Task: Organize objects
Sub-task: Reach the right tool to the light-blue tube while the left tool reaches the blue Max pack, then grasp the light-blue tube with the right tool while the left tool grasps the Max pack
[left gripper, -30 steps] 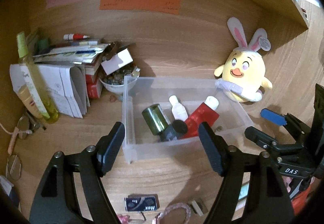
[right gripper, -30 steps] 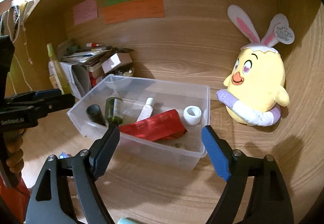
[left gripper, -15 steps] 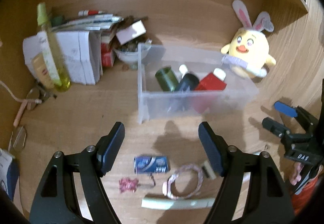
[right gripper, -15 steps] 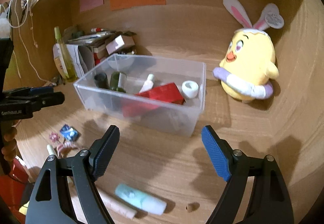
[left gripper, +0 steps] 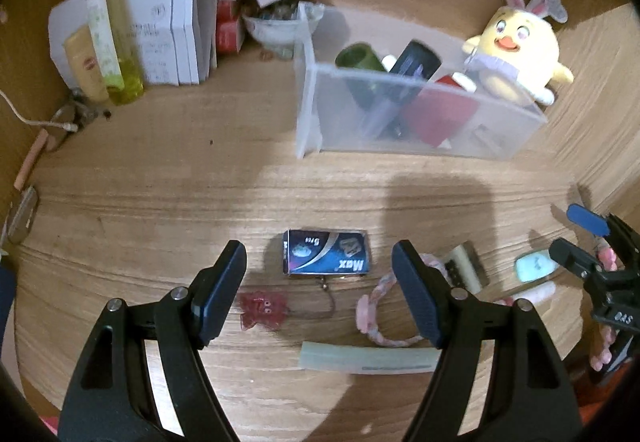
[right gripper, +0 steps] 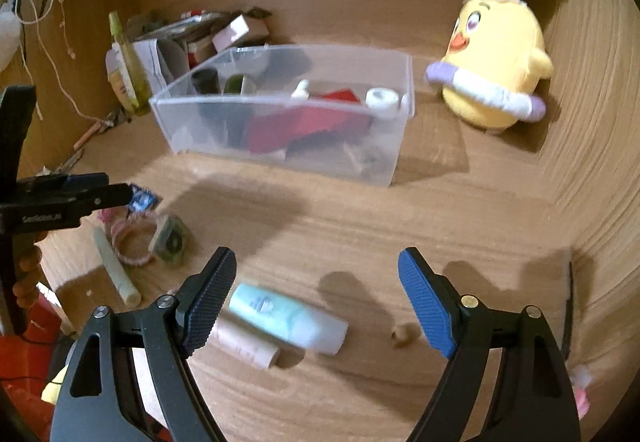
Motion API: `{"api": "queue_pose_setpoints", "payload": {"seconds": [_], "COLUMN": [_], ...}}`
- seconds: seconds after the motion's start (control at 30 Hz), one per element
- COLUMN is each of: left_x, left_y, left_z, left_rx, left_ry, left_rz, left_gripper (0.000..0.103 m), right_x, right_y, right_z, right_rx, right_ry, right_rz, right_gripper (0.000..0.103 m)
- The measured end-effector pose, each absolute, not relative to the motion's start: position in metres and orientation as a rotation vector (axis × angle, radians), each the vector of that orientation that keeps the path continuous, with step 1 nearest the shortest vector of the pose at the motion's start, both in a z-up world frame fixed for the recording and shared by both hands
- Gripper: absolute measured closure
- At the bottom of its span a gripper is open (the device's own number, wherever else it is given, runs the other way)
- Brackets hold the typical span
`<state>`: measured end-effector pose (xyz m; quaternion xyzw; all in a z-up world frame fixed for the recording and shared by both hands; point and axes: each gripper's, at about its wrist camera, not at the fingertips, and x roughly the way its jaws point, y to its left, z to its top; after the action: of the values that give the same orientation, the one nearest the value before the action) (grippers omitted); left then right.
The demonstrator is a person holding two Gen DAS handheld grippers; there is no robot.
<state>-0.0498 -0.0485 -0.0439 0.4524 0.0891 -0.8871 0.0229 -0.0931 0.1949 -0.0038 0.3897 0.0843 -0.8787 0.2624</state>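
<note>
A clear plastic bin [left gripper: 496, 136] [right gripper: 276, 138] on the wooden desk holds a red tube, dark bottles and a white cap. In front of it lie loose items. My left gripper [left gripper: 320, 278] hangs open over a small blue box [left gripper: 326, 252], a red trinket [left gripper: 264, 308], a pink bracelet [left gripper: 380, 306] and a pale green stick [left gripper: 368, 360]. My right gripper [right gripper: 316, 288] is open above a light blue bottle [right gripper: 288, 316] and a beige tube [right gripper: 248, 348]; nothing sits between its fingers. The other gripper shows at each view's edge [left gripper: 592, 242] [right gripper: 60, 198].
A yellow chick plush [left gripper: 516, 50] [right gripper: 496, 70] sits right of the bin against the back wall. Papers, a small bowl and a tall yellow-green spray bottle [left gripper: 106, 22] crowd the back left corner. A small square sharpener-like block [right gripper: 172, 236] lies by the bracelet.
Both grippers have drawn back from the bin and sunk toward the desk. The loose items in front of the bin have come into view and now look larger. Jaws kept their width.
</note>
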Motion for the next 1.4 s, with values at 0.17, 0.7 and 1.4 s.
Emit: {"api": "queue_pose_setpoints", "payload": {"seconds": [0.17, 0.7, 1.4], "left_x": [-0.055, -0.064, -0.060], "left_y": [-0.051, -0.044, -0.046], "left_z": [-0.053, -0.057, -0.034], "left_rx": [1.434, 1.407, 1.276], "left_ry": [0.282, 0.187, 0.223], "left_rz": [-2.725, -2.716, -2.780], "left_gripper": [0.028, 0.033, 0.056], "right_x": [-0.089, -0.082, -0.097], "right_y": [0.195, 0.180, 0.182], "right_z": [-0.015, -0.032, -0.026], "right_rx": [1.111, 1.183, 1.163], "right_ry": [0.202, 0.242, 0.266], "right_rz": [-2.352, -2.356, -2.384], "right_gripper": [0.022, 0.022, 0.075]}}
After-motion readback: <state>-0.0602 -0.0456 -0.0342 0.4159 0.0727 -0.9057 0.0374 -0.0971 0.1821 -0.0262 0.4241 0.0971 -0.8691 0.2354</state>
